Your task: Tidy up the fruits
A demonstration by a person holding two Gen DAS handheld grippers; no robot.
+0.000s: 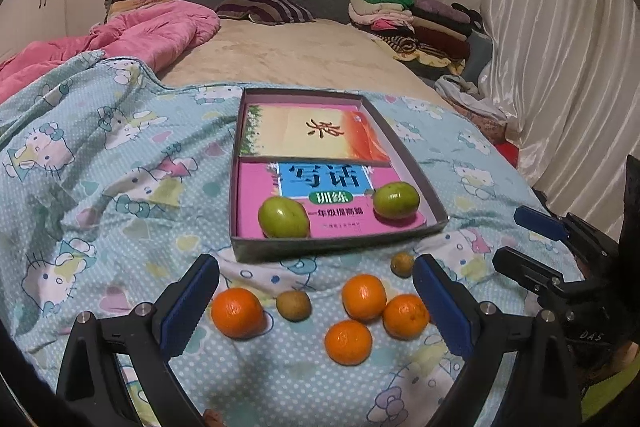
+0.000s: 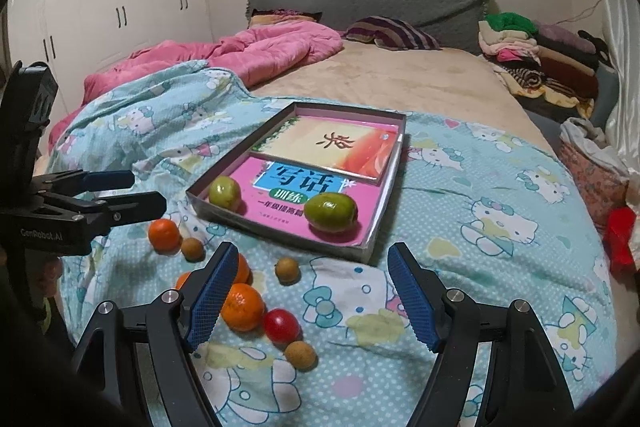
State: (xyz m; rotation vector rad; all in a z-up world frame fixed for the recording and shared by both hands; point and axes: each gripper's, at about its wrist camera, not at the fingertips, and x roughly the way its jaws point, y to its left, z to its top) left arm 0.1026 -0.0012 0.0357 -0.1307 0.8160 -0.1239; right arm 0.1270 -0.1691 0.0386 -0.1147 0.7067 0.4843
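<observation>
Both claws [image 1: 316, 301] [image 2: 308, 297] wide open, empty

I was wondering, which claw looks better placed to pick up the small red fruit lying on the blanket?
Right, probably. The right claw is open, with the red fruit between its fingers, nearer the left one. The left wrist view does not show that fruit; the left claw frames the oranges.

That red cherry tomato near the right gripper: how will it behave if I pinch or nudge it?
The cherry tomato is round and glossy, so it would probably roll on the quilt and may slip from the pads. It looks thin-skinned, so a hard pinch could split it. It touches an orange; a nudge likely shifts both.
</observation>
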